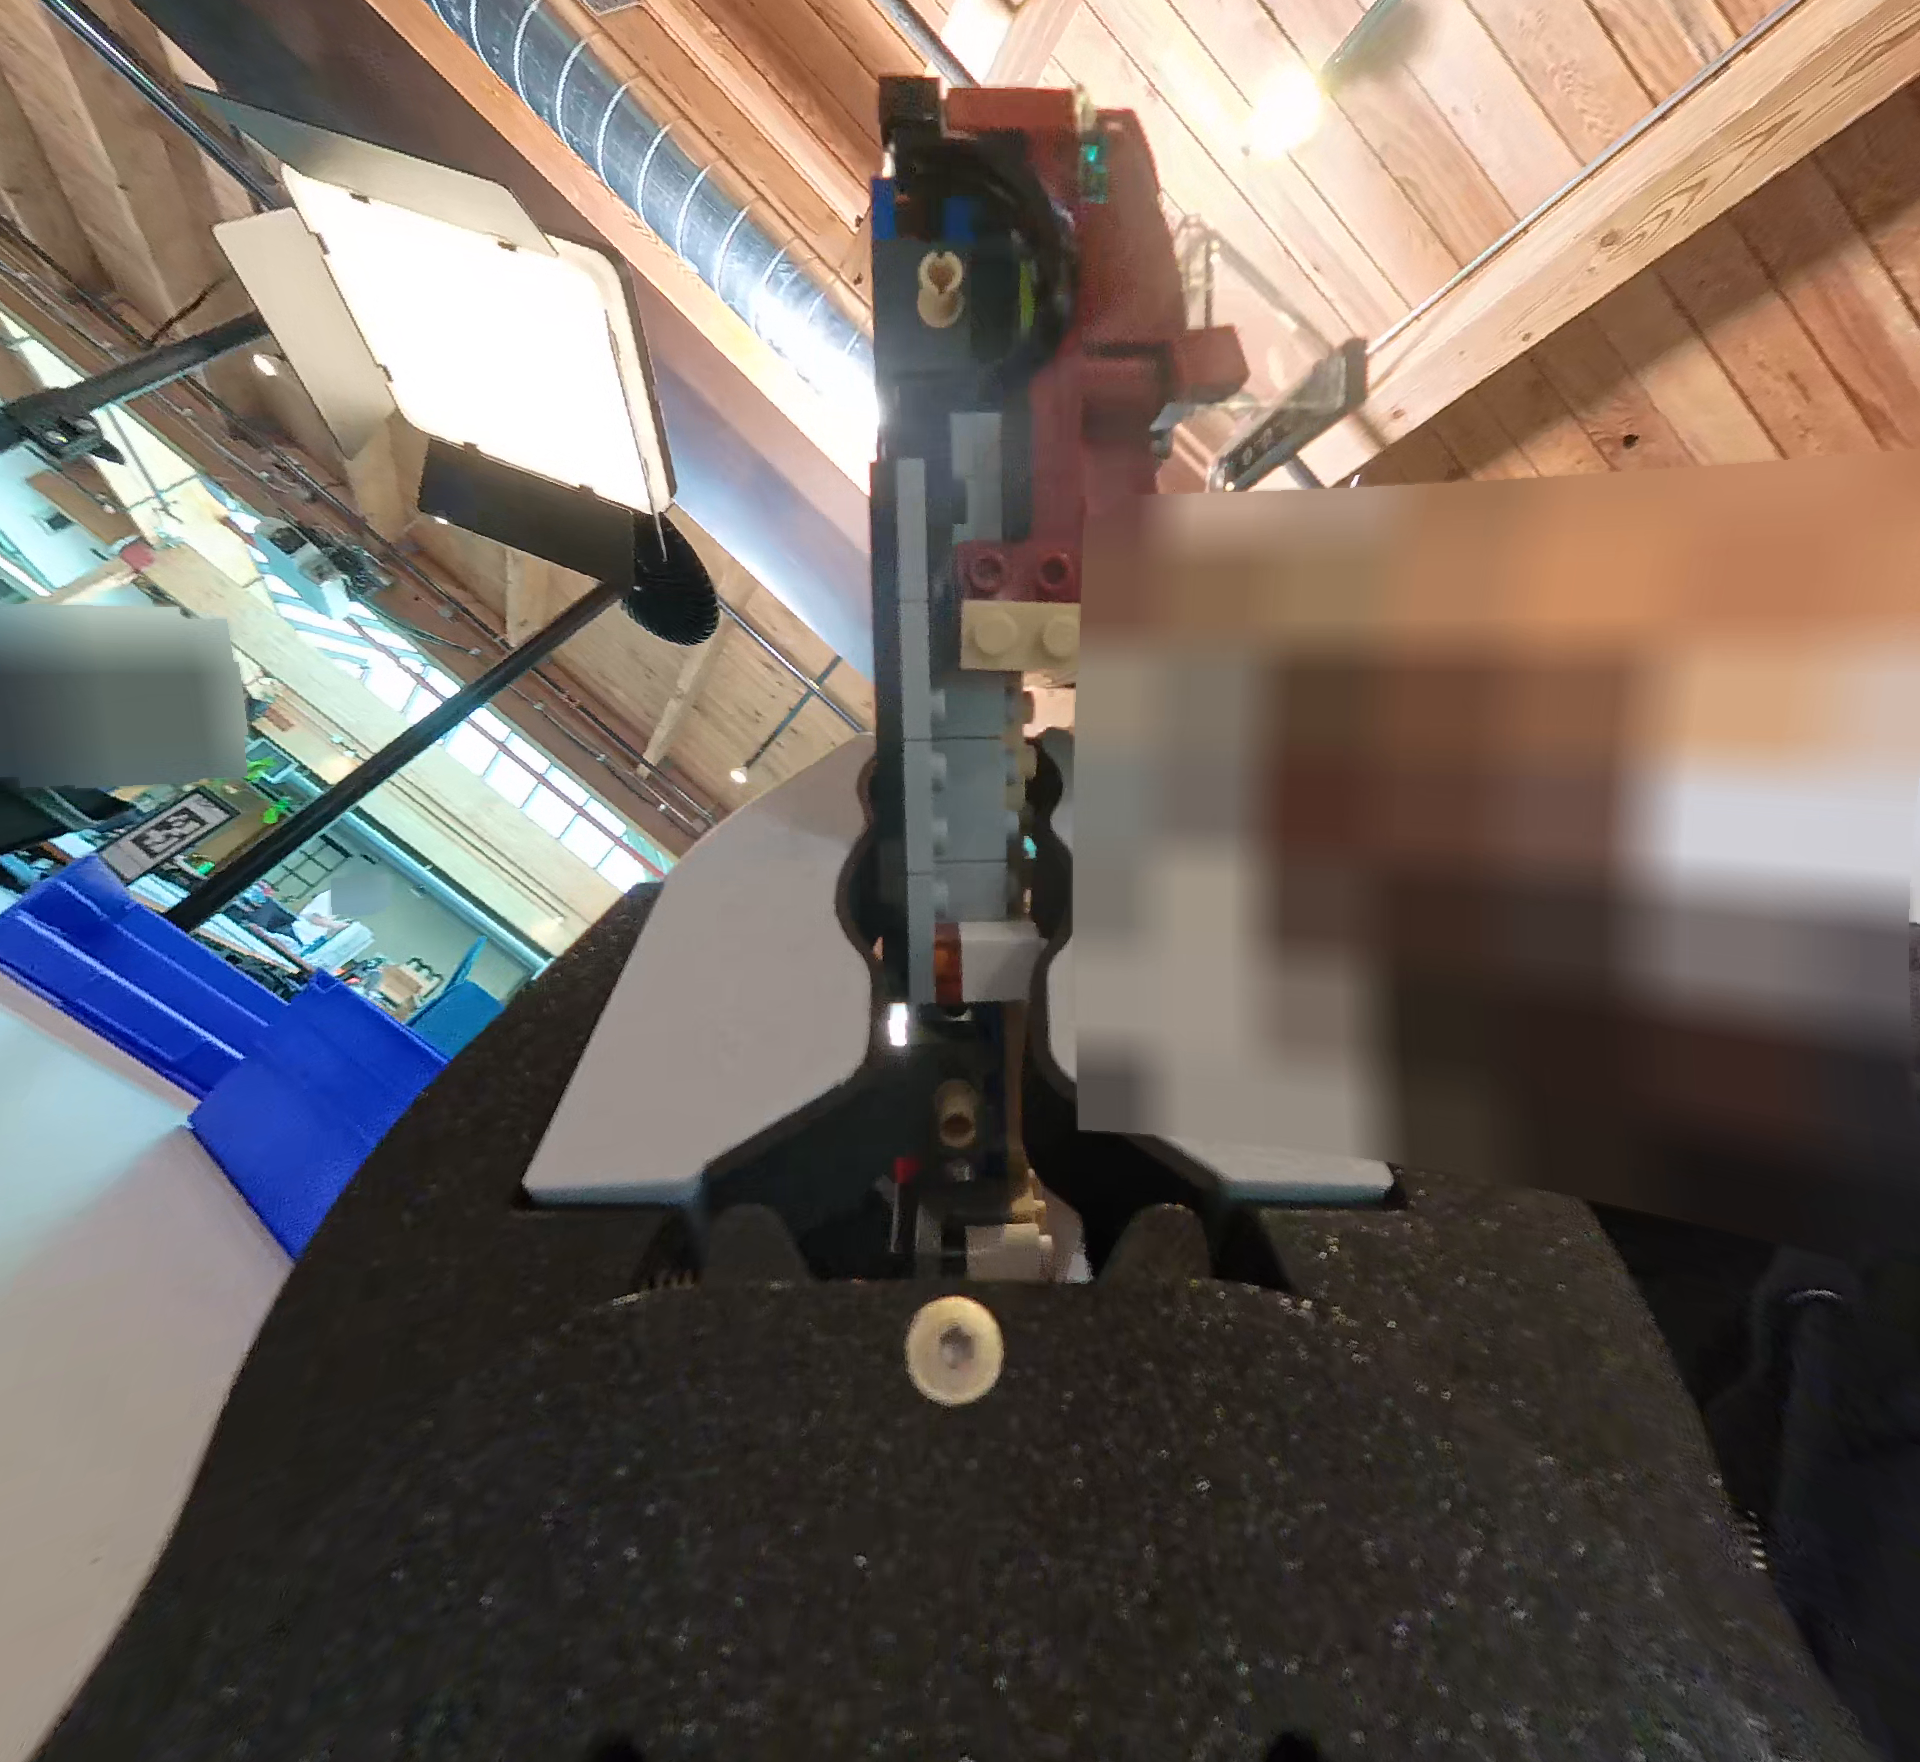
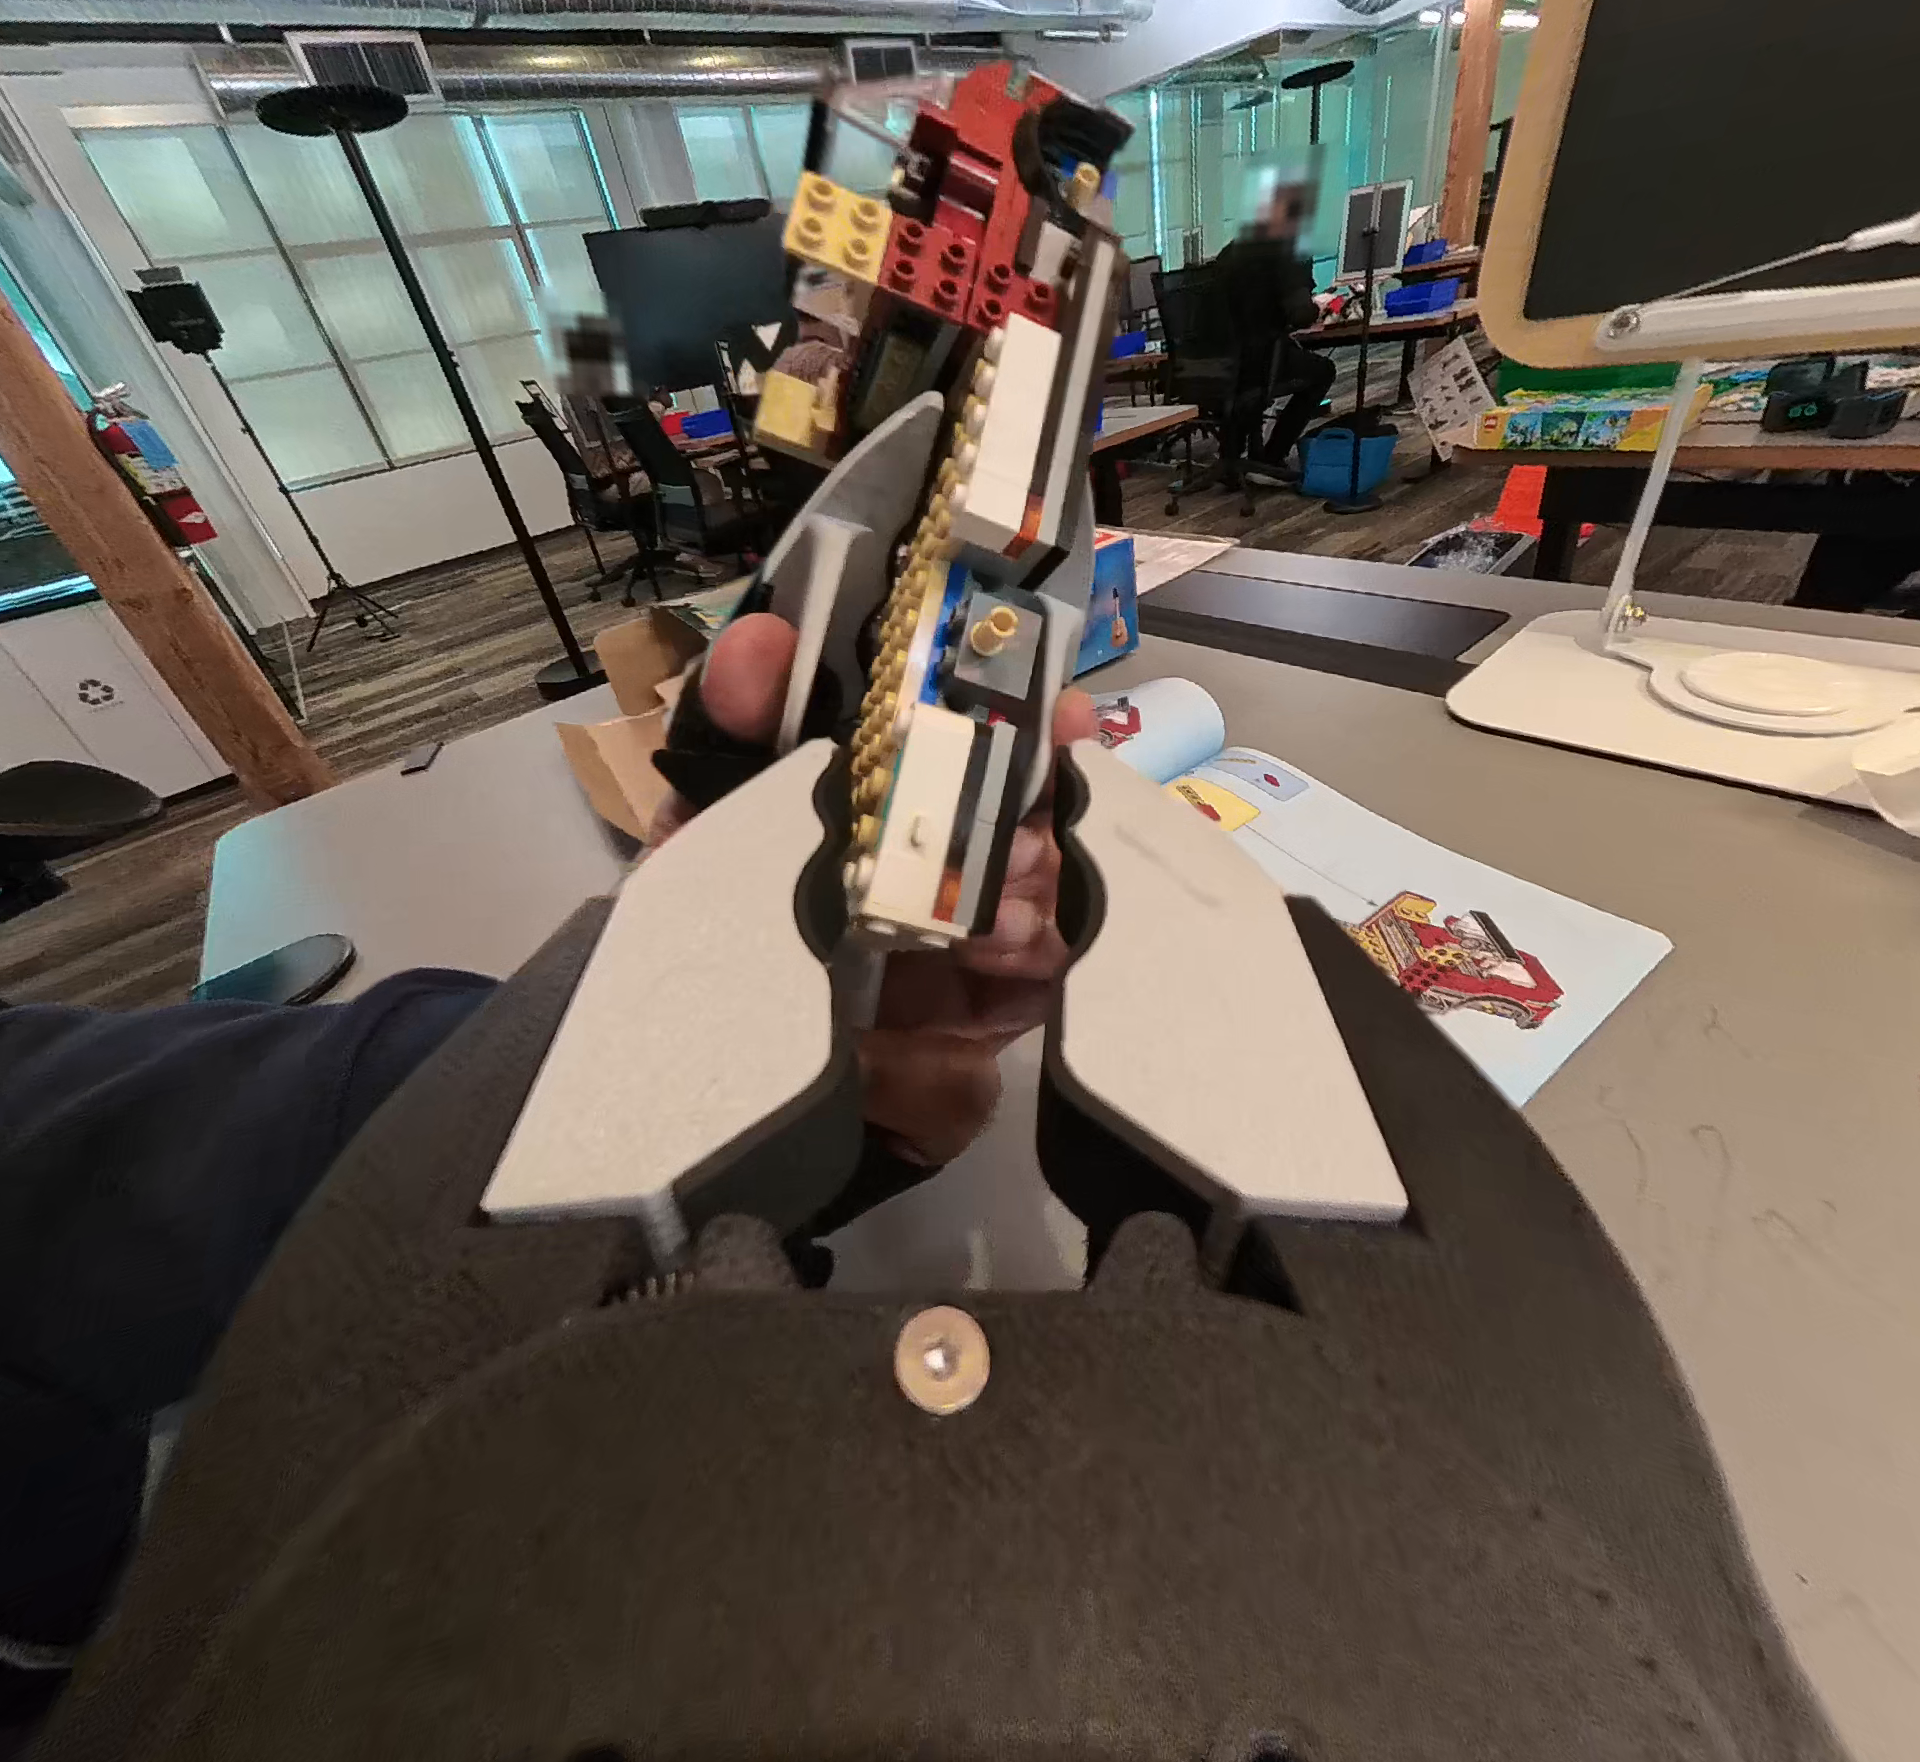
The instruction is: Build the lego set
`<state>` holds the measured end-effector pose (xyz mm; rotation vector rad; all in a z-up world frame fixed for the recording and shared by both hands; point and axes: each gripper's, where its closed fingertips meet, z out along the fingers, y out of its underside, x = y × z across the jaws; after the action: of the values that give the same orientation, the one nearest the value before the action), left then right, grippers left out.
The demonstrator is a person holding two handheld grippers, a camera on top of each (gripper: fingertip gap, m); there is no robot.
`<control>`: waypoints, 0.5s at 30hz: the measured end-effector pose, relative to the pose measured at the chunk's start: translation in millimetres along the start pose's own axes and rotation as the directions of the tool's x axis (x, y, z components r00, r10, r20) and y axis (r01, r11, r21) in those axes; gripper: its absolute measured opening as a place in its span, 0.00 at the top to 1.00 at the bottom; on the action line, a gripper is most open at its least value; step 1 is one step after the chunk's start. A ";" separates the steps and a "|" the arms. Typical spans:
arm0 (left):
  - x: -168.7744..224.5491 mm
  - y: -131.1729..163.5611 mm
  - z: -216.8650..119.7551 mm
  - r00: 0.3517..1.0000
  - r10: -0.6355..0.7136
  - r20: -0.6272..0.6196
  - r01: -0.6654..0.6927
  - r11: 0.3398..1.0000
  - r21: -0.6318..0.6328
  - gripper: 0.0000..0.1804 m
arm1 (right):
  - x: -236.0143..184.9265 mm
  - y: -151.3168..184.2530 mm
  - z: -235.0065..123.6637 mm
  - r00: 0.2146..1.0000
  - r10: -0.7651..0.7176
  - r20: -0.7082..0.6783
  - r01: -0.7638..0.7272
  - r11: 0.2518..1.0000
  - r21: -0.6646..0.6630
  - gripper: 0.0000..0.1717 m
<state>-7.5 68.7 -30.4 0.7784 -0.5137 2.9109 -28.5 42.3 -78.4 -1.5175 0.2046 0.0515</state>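
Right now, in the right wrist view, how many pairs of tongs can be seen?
2: the right tongs in the foreground; the left tongs behind them, gripping the brick model.

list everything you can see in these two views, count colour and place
toy brick model: one, dark red, grey, white and tan, clamped upright in the left gripper
instruction booklet: one, pale blue pages, open on the grey table
cardboard piece: one, brown, on the table behind the model
blue box: one, on the table behind the model
blue bin: one, lower left of the left wrist view
panel lamp: one, lit white, overhead on a black stand
left gripper: grey fingers shut on the model
right gripper: grey fingers either side of the model's lower end, contact unclear
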 end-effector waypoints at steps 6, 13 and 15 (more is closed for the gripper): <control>8.3 -0.9 -2.9 0.993 -0.065 -0.102 0.065 0.998 0.003 0.87 | -15.4 -1.2 -5.9 0.998 0.000 0.066 -0.001 1.000 0.019 0.76; 29.4 -14.8 -11.7 0.942 -0.160 -0.294 0.183 0.982 0.052 0.88 | -33.1 -0.1 -13.3 0.993 -0.017 0.120 0.014 1.000 0.025 0.77; 34.1 -13.3 -11.7 0.935 -0.158 -0.316 0.183 0.982 0.049 0.88 | -35.5 1.6 -14.3 0.992 -0.020 0.127 0.018 1.000 0.017 0.77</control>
<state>-40.3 85.1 -18.9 0.3364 -0.2862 2.8246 -65.0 31.5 -74.7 -1.4944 0.0887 0.1308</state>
